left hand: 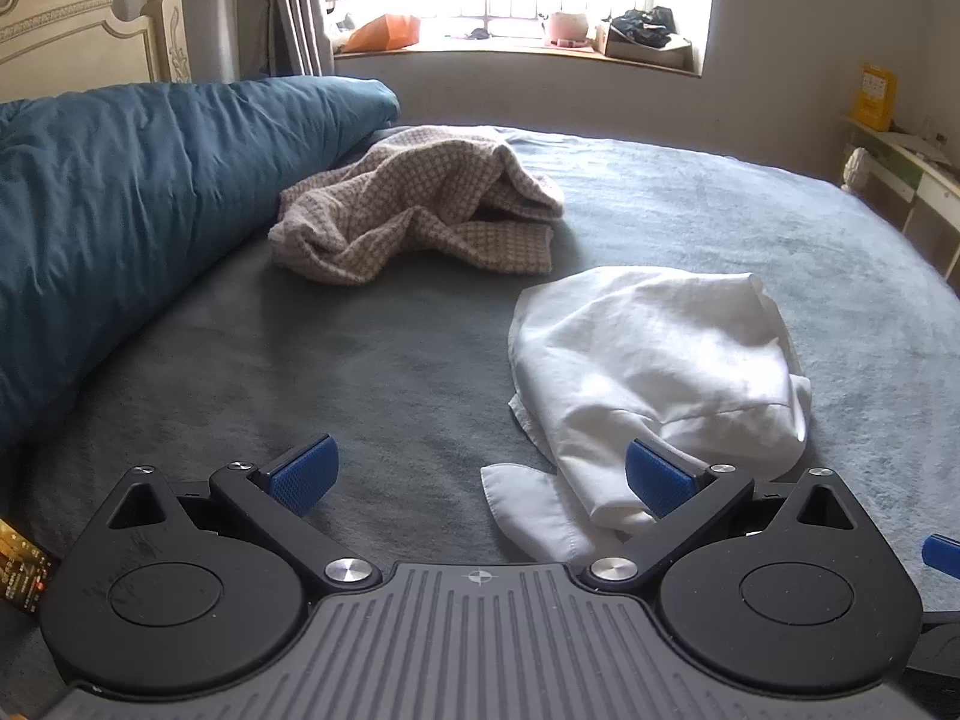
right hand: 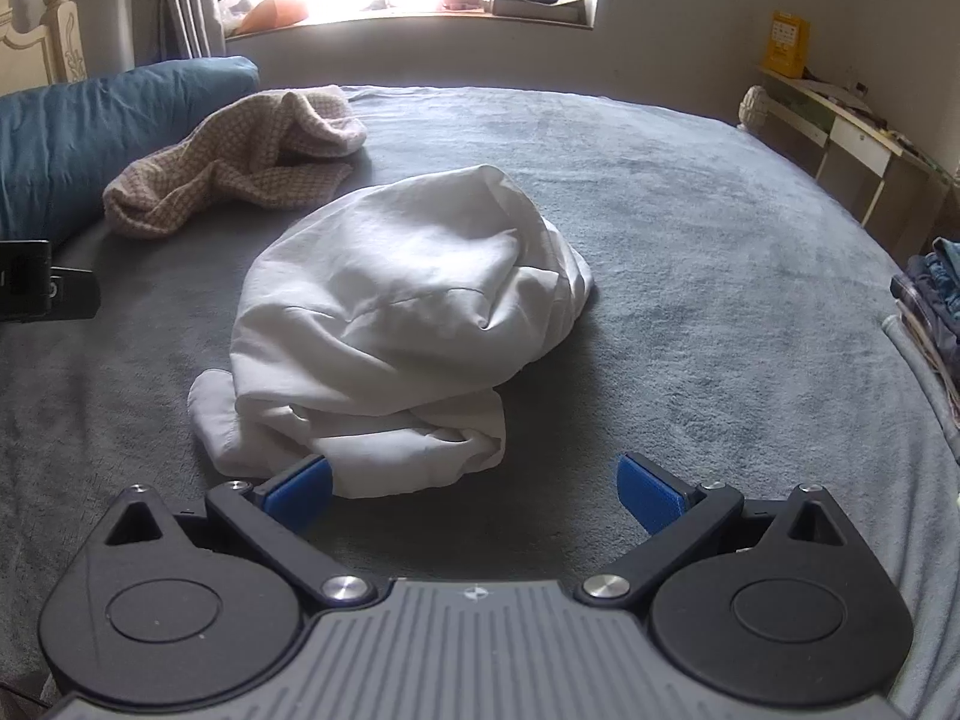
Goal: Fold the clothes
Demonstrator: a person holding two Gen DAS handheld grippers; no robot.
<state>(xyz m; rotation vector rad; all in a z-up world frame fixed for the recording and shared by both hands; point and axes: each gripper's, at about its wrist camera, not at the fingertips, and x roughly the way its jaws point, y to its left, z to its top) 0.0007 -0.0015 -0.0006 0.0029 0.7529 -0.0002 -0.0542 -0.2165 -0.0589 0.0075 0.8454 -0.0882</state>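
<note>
A crumpled white garment lies bunched on the grey bed cover. Behind it to the left lies a rumpled pink-and-beige checked garment. My left gripper is open, hovering just short of the white garment's near left edge, with a white flap between its blue pads. My right gripper is open too, close to the garment's near edge, its left pad almost at the cloth. Neither holds anything.
A teal duvet is rolled along the left side by the headboard. A windowsill with clutter runs behind the bed. A desk and a pile of clothes stand at the right.
</note>
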